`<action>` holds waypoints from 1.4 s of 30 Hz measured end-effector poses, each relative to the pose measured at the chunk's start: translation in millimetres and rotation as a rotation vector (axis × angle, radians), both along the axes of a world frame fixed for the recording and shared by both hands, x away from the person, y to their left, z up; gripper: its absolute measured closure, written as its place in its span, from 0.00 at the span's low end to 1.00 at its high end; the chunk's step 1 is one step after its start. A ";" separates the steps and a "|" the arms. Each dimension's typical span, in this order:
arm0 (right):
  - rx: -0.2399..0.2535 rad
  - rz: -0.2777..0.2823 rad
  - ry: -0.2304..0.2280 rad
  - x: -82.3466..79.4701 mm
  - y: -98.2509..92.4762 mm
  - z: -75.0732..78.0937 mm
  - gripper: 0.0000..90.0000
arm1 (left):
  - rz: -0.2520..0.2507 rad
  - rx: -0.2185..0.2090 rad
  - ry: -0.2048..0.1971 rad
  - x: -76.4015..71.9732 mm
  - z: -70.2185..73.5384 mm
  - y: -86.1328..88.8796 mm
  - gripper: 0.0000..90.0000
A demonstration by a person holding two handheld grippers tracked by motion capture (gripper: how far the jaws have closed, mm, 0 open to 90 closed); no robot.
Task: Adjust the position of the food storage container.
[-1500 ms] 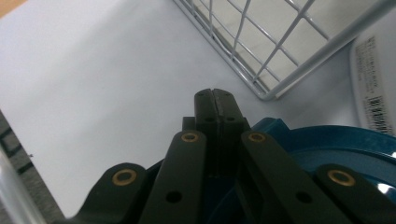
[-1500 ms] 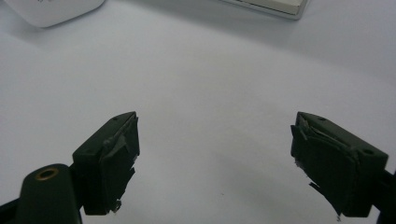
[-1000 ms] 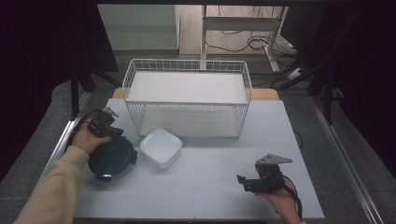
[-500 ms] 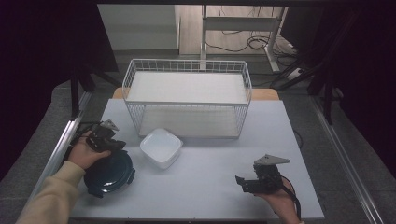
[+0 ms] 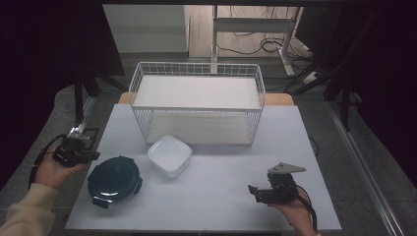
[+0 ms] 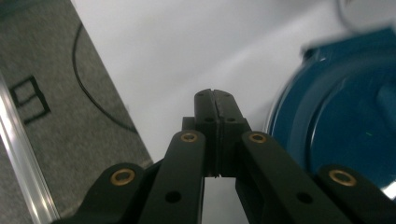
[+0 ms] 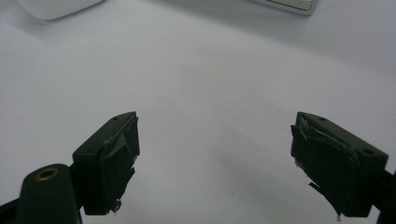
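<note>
While the left claw (image 5: 74, 150), pressed together and empty, is held just left of the blue lid (image 5: 114, 180), that lid lies unplaced beside the white container (image 5: 169, 155); the right claw (image 5: 265, 192) is spread.

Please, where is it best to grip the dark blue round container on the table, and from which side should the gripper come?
Probably at the rim of the dark blue round container, on a stretch between its clip tabs. It lies flat with its wide lid up, so only the edge seems thin enough for the jaws. Come from its left, where the shut left gripper is nearest; the white square bowl crowds the right.
</note>
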State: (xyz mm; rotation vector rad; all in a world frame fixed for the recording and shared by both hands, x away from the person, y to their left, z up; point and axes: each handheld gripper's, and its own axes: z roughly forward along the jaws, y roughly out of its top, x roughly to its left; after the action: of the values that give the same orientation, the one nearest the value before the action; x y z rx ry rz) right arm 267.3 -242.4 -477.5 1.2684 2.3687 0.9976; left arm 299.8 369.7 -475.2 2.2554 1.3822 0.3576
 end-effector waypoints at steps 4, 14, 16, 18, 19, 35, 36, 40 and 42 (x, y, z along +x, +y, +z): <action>-0.003 0.005 0.002 -0.9 3.2 -0.1 0.17 | -0.017 -0.014 0.043 -5.4 -14.7 2.1 1.00; -0.007 -0.004 0.005 -0.3 0.9 -1.2 0.17 | -0.047 -0.032 0.038 -4.0 -23.8 3.8 1.00; -0.006 -0.005 0.005 -0.3 0.7 -1.2 0.17 | -0.051 -0.035 0.037 -3.6 -24.0 3.6 1.00; -0.007 -0.005 0.006 -0.4 0.5 -0.7 0.17 | -0.060 -0.039 0.033 -2.3 -24.3 2.6 1.00; -0.006 -0.005 0.005 -0.4 0.8 -0.8 0.17 | -0.064 -0.040 0.029 -1.7 -24.5 1.5 1.00; -0.010 -0.004 0.007 0.2 0.3 -2.5 0.17 | -0.139 -0.079 0.017 -11.9 -26.1 -23.7 1.00; -0.011 -0.002 0.010 -0.2 1.1 -2.2 0.17 | -0.141 -0.079 0.017 -14.1 -26.1 -24.3 1.00; -0.011 -0.001 0.008 -0.5 1.9 -2.0 0.17 | -0.143 -0.082 0.020 -22.0 -26.1 -26.8 1.00; -0.010 -0.002 0.009 -0.6 2.1 -1.9 0.17 | -0.137 -0.089 0.022 -25.5 -26.3 -29.4 1.00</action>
State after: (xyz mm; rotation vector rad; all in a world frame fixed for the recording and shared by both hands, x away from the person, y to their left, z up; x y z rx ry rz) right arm 266.7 -240.3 -479.4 1.2741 2.3759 0.9797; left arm 274.3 340.3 -501.5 2.2713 1.2208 0.2215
